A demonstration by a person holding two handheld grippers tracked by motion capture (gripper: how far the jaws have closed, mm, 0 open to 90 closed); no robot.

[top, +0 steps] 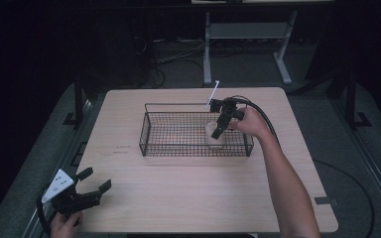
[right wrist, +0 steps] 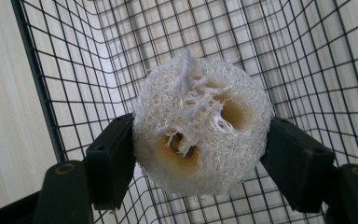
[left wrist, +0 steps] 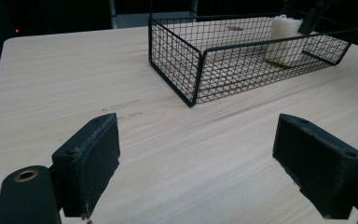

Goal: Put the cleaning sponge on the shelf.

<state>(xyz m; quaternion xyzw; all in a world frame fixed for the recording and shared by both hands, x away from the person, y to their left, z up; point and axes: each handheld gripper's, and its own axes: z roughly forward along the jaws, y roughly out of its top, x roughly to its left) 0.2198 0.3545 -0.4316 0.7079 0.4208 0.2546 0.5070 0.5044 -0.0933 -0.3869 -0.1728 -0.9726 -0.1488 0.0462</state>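
A pale round loofah sponge (right wrist: 200, 126) is clamped between my right gripper's (right wrist: 198, 156) two black pads (right wrist: 109, 158), which press on its sides. In the high view that right gripper (top: 218, 133) points down into the right part of a black wire basket (top: 149, 124), holding the loofah (top: 213, 136) inside it. The left gripper view shows the loofah (left wrist: 284, 39) standing in the basket (left wrist: 186, 65) far end. My left gripper (top: 95, 181) rests open near the table's front left corner, with nothing between its pads (left wrist: 91, 161).
The basket sits in the middle of a light wooden table (top: 193, 198). A white stick (top: 214, 93) rises beside the right gripper at the basket's far rim. A desk frame (top: 248, 34) and cables lie on the dark floor beyond.
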